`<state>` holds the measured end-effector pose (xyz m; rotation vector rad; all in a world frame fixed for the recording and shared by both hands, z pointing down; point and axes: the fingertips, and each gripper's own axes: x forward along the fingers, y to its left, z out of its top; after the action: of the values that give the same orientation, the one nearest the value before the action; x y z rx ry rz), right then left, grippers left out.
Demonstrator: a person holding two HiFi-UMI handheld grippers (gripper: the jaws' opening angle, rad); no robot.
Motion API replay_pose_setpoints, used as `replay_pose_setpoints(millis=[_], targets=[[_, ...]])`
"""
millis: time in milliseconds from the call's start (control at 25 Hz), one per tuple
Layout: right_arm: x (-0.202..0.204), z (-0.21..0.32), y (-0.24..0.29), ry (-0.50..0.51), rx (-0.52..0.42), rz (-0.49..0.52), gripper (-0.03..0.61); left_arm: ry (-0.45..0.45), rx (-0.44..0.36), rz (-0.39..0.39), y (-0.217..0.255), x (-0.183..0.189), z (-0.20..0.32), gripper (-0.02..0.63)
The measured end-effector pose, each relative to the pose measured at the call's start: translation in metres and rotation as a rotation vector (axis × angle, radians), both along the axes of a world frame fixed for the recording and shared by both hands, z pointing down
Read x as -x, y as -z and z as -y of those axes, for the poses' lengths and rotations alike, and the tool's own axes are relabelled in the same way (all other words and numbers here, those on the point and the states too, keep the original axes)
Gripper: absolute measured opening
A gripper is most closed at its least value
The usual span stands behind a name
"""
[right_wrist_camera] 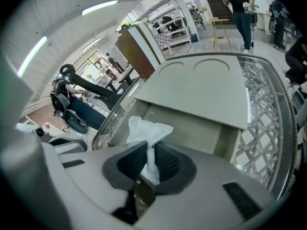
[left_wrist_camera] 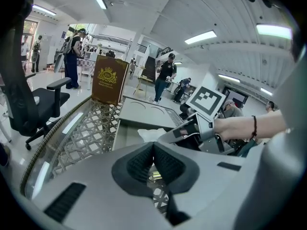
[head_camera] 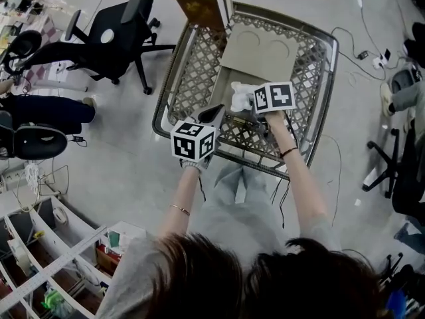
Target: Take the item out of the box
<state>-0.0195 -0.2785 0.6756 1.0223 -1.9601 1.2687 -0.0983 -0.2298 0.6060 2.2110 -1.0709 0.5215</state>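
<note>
A grey-green cardboard box (head_camera: 260,53) lies open in a metal mesh cart (head_camera: 161,105); its flap (right_wrist_camera: 201,85) with two round marks is folded back. A crumpled white plastic-wrapped item (right_wrist_camera: 144,131) sticks up from the box's near end (right_wrist_camera: 192,128). My right gripper (right_wrist_camera: 149,159) is shut on it, with the white wrapping pinched between the pads. The head view shows the item (head_camera: 240,97) just left of the right gripper (head_camera: 248,105). My left gripper (left_wrist_camera: 153,159) hovers over the cart's near left part (head_camera: 214,113), shut with nothing between its pads.
A tall brown box with a gold crest (left_wrist_camera: 109,79) stands at the cart's far left corner (head_camera: 199,5). Black office chairs (head_camera: 109,38) stand left of the cart. Shelving (head_camera: 46,258) is at my lower left. People stand in the background.
</note>
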Motion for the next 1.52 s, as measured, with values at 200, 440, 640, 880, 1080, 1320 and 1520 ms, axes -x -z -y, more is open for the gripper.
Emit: replay_pose_setpoints(millis=[200, 440, 640, 880, 1080, 1320, 1520], targets=[[-0.003, -0.009, 0.02, 0.021, -0.041, 0.039, 0.063, 0.005, -0.014, -0.019, 0.012, -0.002, -0.004, 0.017], [-0.013, -0.017, 0.055, 0.015, -0.108, 0.056, 0.063, -0.015, -0.058, -0.033, 0.037, -0.001, -0.003, 0.017], [-0.02, -0.023, 0.086, 0.012, -0.184, 0.07, 0.063, -0.026, -0.118, -0.042, 0.063, 0.0, -0.001, 0.017], [-0.024, -0.026, 0.123, 0.001, -0.286, 0.126, 0.063, -0.035, -0.182, -0.064, 0.091, -0.002, -0.001, 0.017], [-0.034, -0.032, 0.149, -0.038, -0.353, 0.136, 0.063, -0.055, -0.229, -0.078, 0.113, -0.006, -0.006, 0.017], [-0.043, -0.039, 0.183, -0.06, -0.456, 0.17, 0.063, -0.069, -0.291, -0.093, 0.14, -0.008, -0.011, 0.017], [-0.05, -0.044, 0.211, -0.102, -0.531, 0.221, 0.063, -0.077, -0.329, -0.112, 0.158, -0.012, -0.015, 0.017]])
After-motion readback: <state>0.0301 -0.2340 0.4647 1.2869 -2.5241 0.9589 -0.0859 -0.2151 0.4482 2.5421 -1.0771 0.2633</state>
